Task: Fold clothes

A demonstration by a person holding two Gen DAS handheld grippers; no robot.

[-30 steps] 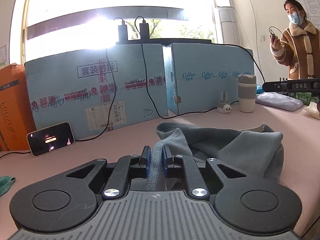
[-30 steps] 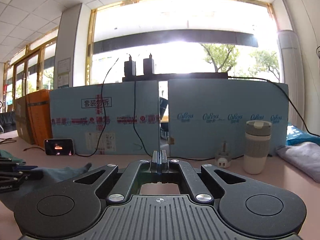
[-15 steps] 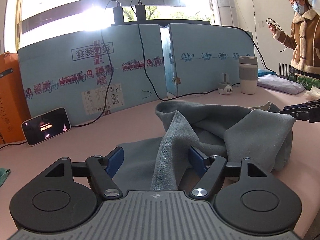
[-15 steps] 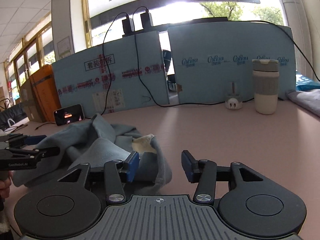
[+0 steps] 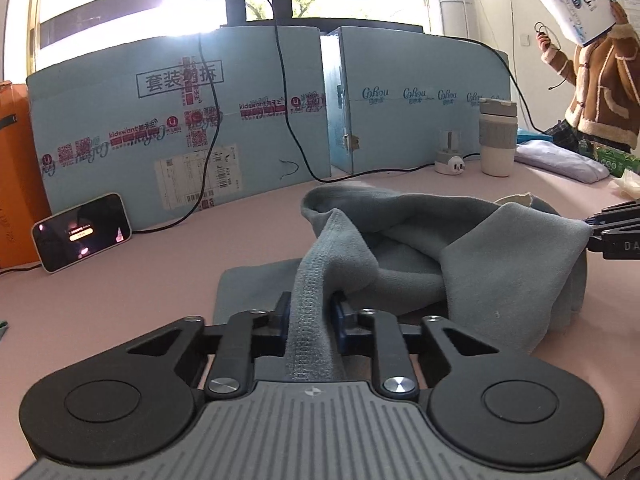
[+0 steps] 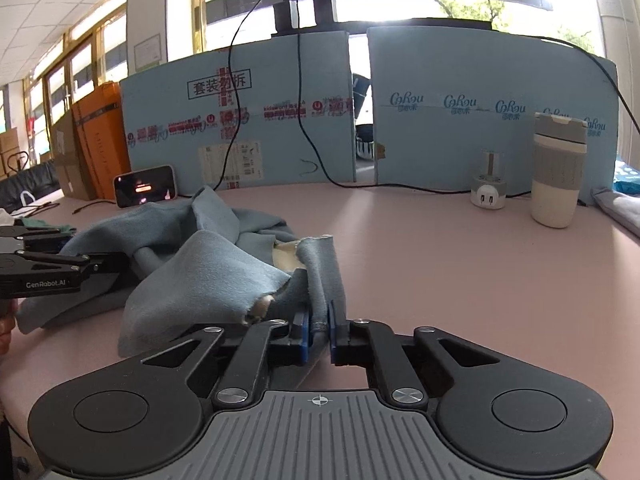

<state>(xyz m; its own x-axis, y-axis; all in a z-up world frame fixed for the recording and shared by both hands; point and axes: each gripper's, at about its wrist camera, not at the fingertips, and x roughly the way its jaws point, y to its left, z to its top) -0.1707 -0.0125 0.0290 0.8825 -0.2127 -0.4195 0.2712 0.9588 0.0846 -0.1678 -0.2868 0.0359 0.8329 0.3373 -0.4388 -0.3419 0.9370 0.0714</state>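
Orange carton (image 5: 12, 176) cut by left edge in left wrist view. Person's face there hidden behind a white box (image 5: 576, 0). Folded pale cloth (image 6: 624, 208) cut by right edge in right wrist view. Shipping label (image 6: 232, 164) on blue carton: print too small to read. Phone screen (image 5: 82, 232) text illegible.

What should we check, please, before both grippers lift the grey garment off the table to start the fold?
1. Left gripper closing on the garment's ribbed edge, cloth between its fingers: ok.
2. Right gripper closing on another edge, cloth between its fingers: ok.
3. Garment flat and spread: not ok, it lies bunched in a heap.
4. Cup and plug adapter stand apart from the cloth: ok.
5. Phone and its cable clear of the cloth: ok.
6. Which parts of the garment are gripped: cannot tell.
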